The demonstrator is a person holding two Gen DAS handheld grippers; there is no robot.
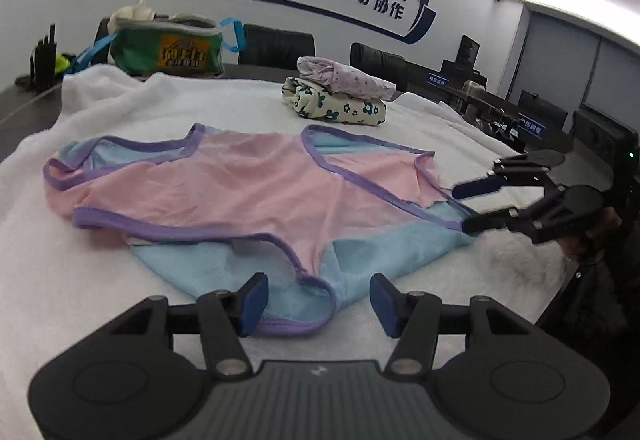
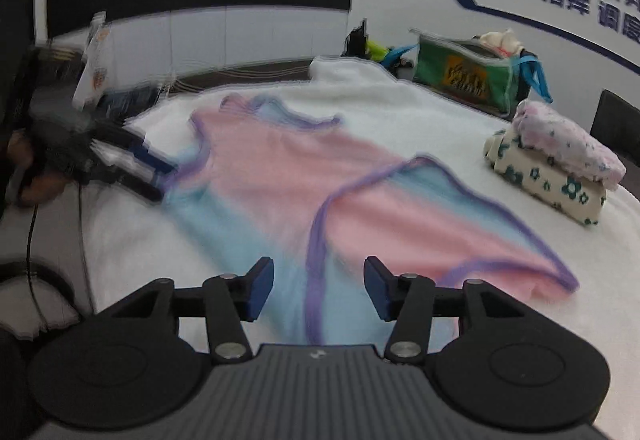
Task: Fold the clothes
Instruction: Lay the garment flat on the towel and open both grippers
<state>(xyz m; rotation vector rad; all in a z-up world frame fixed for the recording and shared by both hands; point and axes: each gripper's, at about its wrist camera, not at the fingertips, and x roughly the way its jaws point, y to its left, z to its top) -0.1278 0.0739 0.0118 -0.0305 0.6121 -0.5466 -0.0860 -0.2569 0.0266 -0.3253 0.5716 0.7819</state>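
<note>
A pink and light-blue garment (image 1: 240, 195) with purple trim lies spread flat on the white towel (image 1: 60, 272) that covers the table. My left gripper (image 1: 318, 304) stands open at the garment's near blue hem, its blue pads (image 1: 254, 304) on either side of the cloth without pressing it. My right gripper (image 1: 468, 205) is open at the garment's right edge, gripping nothing. In the right wrist view the right gripper (image 2: 318, 290) hangs open over the blurred garment (image 2: 304, 175). There the left gripper (image 2: 148, 175) shows blurred at the far left edge of the cloth, held by a hand.
Two folded garments are stacked (image 1: 340, 95) at the back of the towel, also the stack (image 2: 556, 167) at right. A green bag (image 1: 168, 47) with blue straps stands behind. Black chairs (image 1: 276, 49) line the table's far side. Dark clutter lies at the left edge.
</note>
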